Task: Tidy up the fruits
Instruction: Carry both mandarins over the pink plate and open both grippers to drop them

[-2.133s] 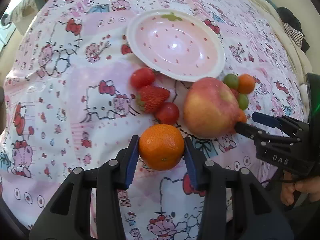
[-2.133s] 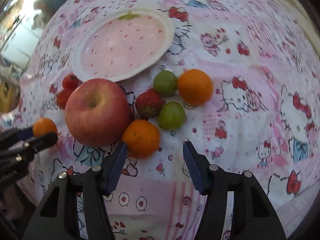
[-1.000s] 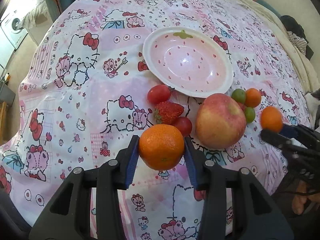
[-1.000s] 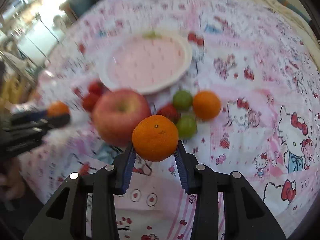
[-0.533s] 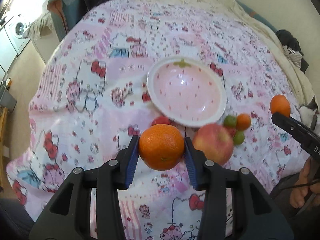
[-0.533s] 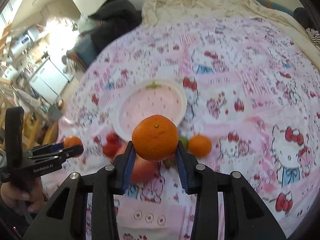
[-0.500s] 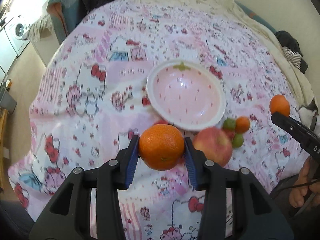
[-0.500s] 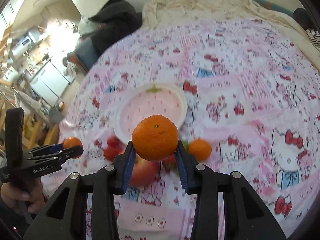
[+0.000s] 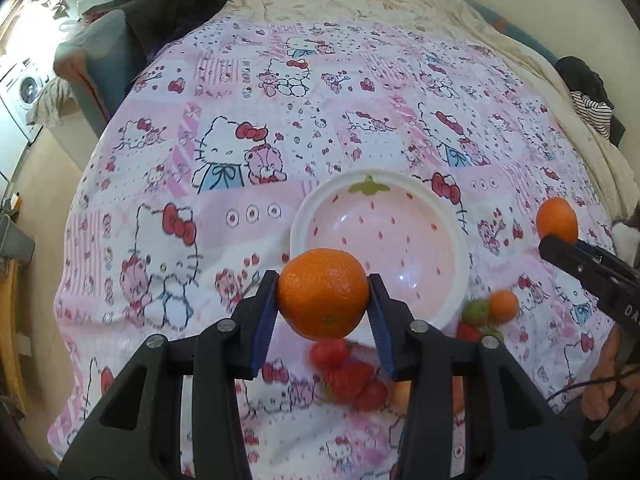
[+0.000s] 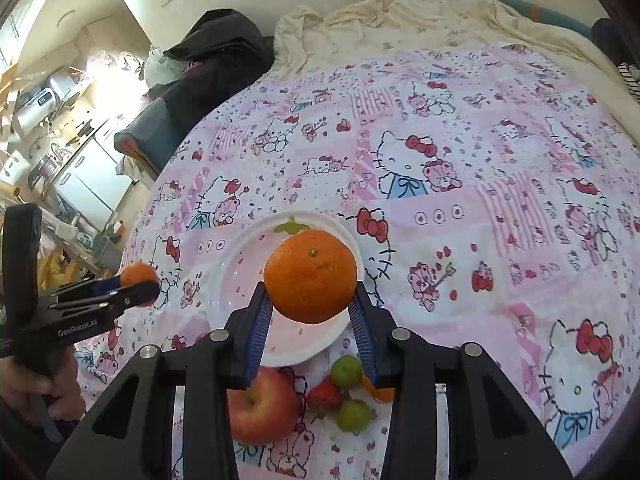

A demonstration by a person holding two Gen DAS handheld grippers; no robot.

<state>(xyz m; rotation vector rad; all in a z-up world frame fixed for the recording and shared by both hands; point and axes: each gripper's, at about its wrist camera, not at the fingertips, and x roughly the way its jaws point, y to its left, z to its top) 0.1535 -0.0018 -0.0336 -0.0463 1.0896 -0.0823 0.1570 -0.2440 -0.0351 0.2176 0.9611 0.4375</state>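
Observation:
My left gripper [image 9: 323, 300] is shut on an orange tangerine [image 9: 323, 294] and holds it in the air, at the near left rim of the pink strawberry-print bowl [image 9: 400, 240]. My right gripper [image 10: 310, 308] is shut on a second tangerine [image 10: 310, 276] above the bowl [image 10: 240, 280], which holds nothing. In the left wrist view the right gripper [image 9: 560, 244] and its tangerine [image 9: 557, 219] show at the right. On the cloth near the bowl lie an apple [image 10: 262, 406], a strawberry [image 10: 323, 396], two green fruits [image 10: 347, 366], cherry tomatoes [image 9: 328, 352] and a small orange [image 9: 503, 307].
The table is covered with a pink Hello Kitty cloth [image 9: 240, 160]. A cream blanket [image 10: 400, 20] and dark clothes [image 10: 216, 56] lie behind it. The table edge drops off at the left towards a kitchen area [image 10: 60, 140].
The right gripper closed on a tangerine and lifted it. Both grippers rose high above the table with their tangerines, so the bowl and loose fruit now look smaller and lower.

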